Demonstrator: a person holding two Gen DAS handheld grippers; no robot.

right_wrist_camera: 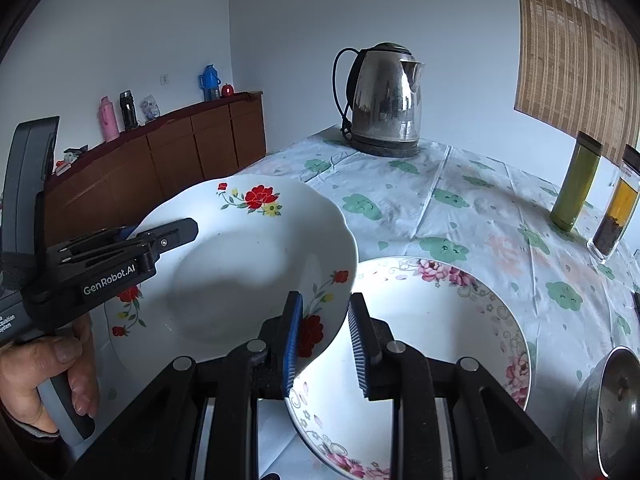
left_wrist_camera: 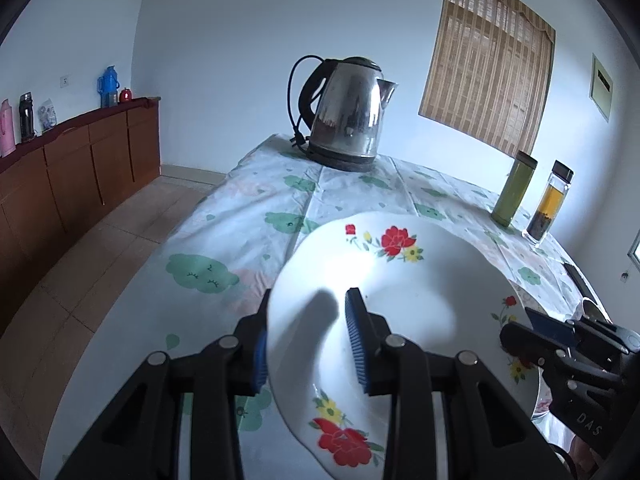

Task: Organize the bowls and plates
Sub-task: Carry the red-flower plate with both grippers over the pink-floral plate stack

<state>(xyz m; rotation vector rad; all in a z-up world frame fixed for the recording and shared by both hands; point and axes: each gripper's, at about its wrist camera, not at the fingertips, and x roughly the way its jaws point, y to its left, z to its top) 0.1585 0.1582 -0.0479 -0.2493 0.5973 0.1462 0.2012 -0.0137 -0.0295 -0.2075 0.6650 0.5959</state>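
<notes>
Left wrist view: left gripper (left_wrist_camera: 310,340) clenched on the rim of a white glazed red-flowered plate (left_wrist_camera: 400,300), raised above the floral tablecloth (left_wrist_camera: 224,240); underside hidden. Right wrist view: right gripper (right_wrist_camera: 324,344) clamps the opposite rim over a pink-rose patterned plate (right_wrist_camera: 440,320). Judged stiff, slick, breakable; rim grips suit. Steel lid (right_wrist_camera: 612,400) cut off

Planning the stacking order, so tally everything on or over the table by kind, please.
Plates: 2, namely the red-flower plate, held up, and the pink-flower plate
Kettle: 1
Bottles: 2, namely the green bottle and the clear bottle
Steel bowl or lid: 1
Total: 6
</notes>
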